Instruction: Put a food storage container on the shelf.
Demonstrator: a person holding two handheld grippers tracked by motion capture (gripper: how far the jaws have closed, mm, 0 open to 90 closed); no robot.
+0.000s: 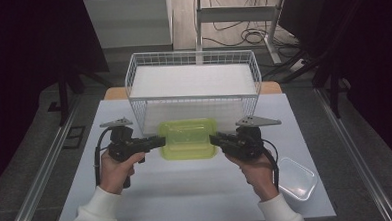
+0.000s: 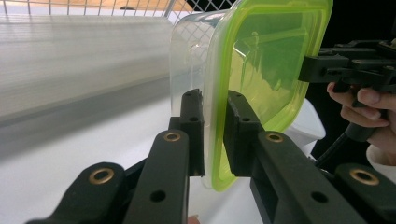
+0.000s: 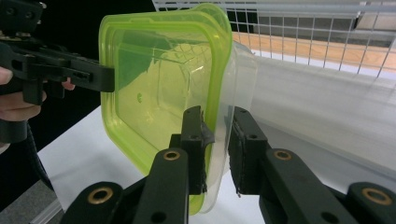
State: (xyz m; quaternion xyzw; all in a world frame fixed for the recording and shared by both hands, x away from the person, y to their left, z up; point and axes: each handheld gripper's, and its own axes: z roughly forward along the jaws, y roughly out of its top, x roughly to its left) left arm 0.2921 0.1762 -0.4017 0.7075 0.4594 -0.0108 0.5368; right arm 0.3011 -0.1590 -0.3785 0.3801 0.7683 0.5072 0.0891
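Note:
A clear plastic container with a lime-green lid [image 1: 187,138] sits between my two grippers, just in front of the wire basket. My left gripper [image 1: 161,140] is shut on its left rim and my right gripper [image 1: 213,139] on its right rim. In the left gripper view the black jaws [image 2: 215,135] pinch the green lid edge and the clear wall [image 2: 187,56]. The right gripper view has its jaws [image 3: 218,140] clamped on the opposite rim of the container [image 3: 159,84]. I cannot tell whether the container rests on the table or hangs just above it.
A white wire basket [image 1: 192,80] with a white floor stands behind the container on the light table [image 1: 187,191]. A second clear, empty plastic tub [image 1: 297,177] lies near the table's front right corner. Dark curtains flank both sides.

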